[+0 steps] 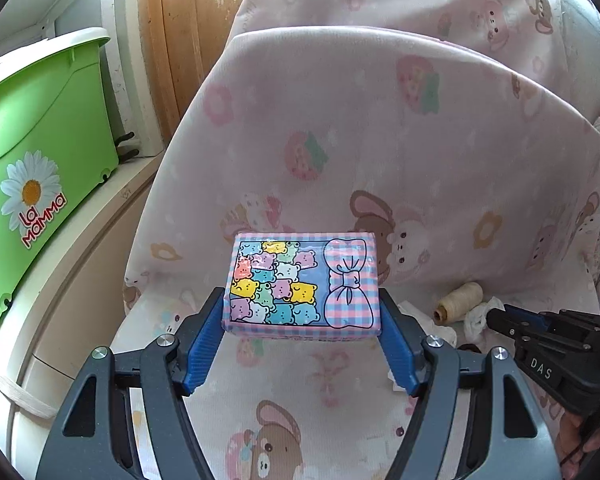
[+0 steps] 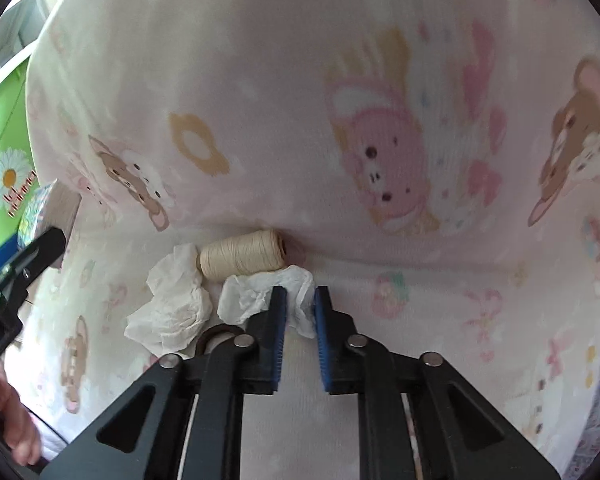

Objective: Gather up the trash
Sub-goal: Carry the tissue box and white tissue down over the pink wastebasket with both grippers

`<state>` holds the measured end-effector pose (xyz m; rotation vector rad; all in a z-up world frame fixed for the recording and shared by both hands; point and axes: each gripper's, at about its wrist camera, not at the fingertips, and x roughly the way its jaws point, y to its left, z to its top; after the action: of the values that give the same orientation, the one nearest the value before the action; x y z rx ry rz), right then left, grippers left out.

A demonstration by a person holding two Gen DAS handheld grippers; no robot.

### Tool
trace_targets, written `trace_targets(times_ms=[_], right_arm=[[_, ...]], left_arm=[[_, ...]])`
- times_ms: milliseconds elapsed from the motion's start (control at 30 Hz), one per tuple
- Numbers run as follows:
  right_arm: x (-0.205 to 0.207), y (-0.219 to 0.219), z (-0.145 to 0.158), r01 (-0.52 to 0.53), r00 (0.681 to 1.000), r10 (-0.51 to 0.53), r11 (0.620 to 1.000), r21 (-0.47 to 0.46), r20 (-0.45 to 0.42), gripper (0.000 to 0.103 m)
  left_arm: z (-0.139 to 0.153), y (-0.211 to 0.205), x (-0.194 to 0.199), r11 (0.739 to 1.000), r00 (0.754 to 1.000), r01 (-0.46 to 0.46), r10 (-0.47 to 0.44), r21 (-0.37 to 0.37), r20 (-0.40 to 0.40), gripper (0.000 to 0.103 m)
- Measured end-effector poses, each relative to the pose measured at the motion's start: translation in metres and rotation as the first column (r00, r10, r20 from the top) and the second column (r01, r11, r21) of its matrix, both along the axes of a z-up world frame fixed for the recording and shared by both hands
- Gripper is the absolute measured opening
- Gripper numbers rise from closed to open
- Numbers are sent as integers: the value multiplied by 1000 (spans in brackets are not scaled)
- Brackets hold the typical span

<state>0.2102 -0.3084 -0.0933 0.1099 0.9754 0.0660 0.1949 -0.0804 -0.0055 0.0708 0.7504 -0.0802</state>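
**Tissue pinched on the right, packet gripped on the left**

Down on the seat of the pink cartoon-print covered chair (image 2: 340, 80), right at the fold where seat meets backrest, the action is tight. Right gripper (image 2: 301, 300) has its jaws drawn nearly together, and a fold of the crumpled white tissue (image 2: 260, 292) sits squeezed between the blue ribbed pads (image 2: 323, 320) — that tissue is caught at its right-hand edge, the rest of it spilling out to the left of the jaws. No earlier view to compare, so that's all on the grip itself.

Just behind the tissue, touching it, lies a cream spool of thread (image 2: 242, 256) on its side, pushed up against the backrest. Left of that, a second crumpled white tissue wad (image 2: 172, 312) rests loose on the seat, touching the spool's end. A dark brown ring-shaped thing (image 2: 216, 334) peeks out beneath the left finger; what it is, I cannot tell.

Over to the left gripper (image 1: 302, 312): jaws standing wide, yet clamped on both short ends of a pink-and-blue gingham plastic packet printed with pastel bears and a bow (image 1: 300, 280), held up clear of the seat. From this camera the spool and pinched tissue show off to the right, with the right gripper reaching in.

Beside the chair, a lime-green plastic bin with a daisy logo (image 1: 40, 140) stands on a pale cabinet (image 1: 80, 260).
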Motion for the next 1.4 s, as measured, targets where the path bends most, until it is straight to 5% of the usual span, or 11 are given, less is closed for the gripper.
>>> trace_targets(times_ms=[800, 1267, 1400], right_arm=[[-49, -41, 54, 139, 979, -133, 990, -31, 156, 10], [-85, -10, 47, 110, 985, -113, 993, 34, 133, 10], [-106, 7, 64, 74, 979, -78, 997, 28, 188, 10]], left_arm=[[1, 9, -22, 999, 996, -43, 41, 29, 79, 70], [7, 26, -62, 998, 995, -49, 44, 47, 88, 70], [6, 33, -83, 998, 995, -39, 35, 47, 91, 70]])
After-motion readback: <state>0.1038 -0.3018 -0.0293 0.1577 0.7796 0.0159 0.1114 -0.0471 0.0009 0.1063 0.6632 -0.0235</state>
